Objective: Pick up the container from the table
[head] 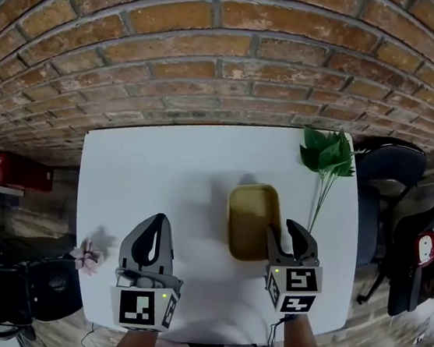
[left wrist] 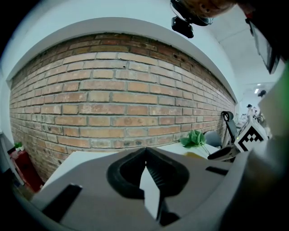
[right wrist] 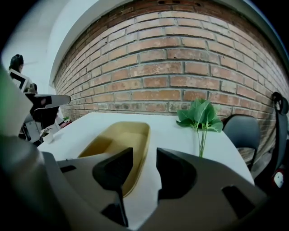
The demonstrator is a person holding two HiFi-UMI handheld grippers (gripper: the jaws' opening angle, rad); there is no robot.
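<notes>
**A:** The container (head: 252, 220) sits centre-right on the worktop (head: 163, 162). Your right claw (head: 284, 230) has its jaws apart, either side of the near rim, not pinching.

**B:** Shallow bite there, so it could tilt or slip out. Your left claw (head: 158, 220) is pressed together, empty.

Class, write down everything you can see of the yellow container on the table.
The container is a mustard-yellow, oblong tray with rounded corners and raised walls. It seems to be plastic and looks empty. It sits upright and flat on the white table, right of centre. The right gripper straddles its near right rim, one jaw over the inside and one outside, not visibly pressing it.
</notes>
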